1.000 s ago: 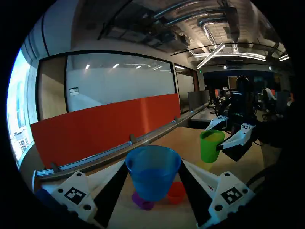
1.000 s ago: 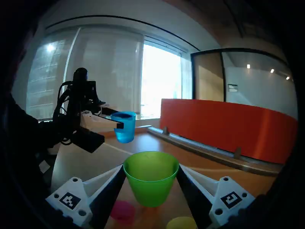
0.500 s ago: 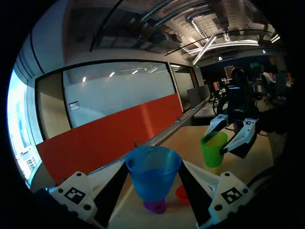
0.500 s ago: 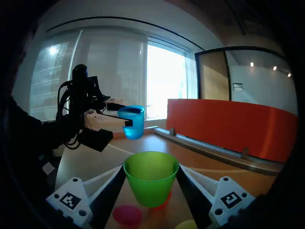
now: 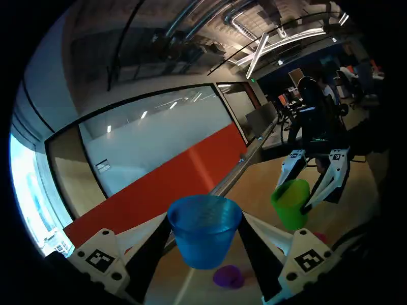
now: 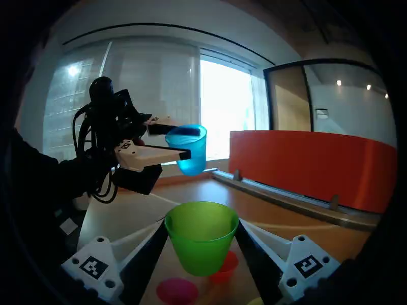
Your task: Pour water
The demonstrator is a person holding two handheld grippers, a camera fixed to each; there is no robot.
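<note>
Office glazing and a bright window (image 6: 226, 109) back the scene. A long orange partition (image 5: 168, 188) with a smooth matte face runs along the far edge of the desk (image 5: 254, 188), above a grey rail. The desk top is pale wood with a slight sheen.

In the right gripper view, the left gripper (image 6: 191, 142) is held above the desk, its two white fingers clamped on the sides of the blue cup (image 6: 188, 150), a translucent, tapered plastic beaker. The cup is slightly tilted, and whether water is in it cannot be told. The right gripper (image 6: 202, 226) grips the green cup (image 6: 202, 236), the same tapered shape in opaque glossy plastic. It is upright between the fingers, with its mouth open to the camera. The blue cup hangs higher than the green one and apart from it.

Smaller cups sit on the desk under the grippers: a red cup (image 6: 226, 264) just behind the green cup's base, a pink cup (image 6: 176, 291) nearer the camera, and a purple cup (image 5: 228, 277) below the blue cup.

Compared with a second ago, the blue cup has risen and come closer to the green cup. The left gripper view has rolled, so the partition and desk now slant steeply. The green cup has kept its place between its fingers.
</note>
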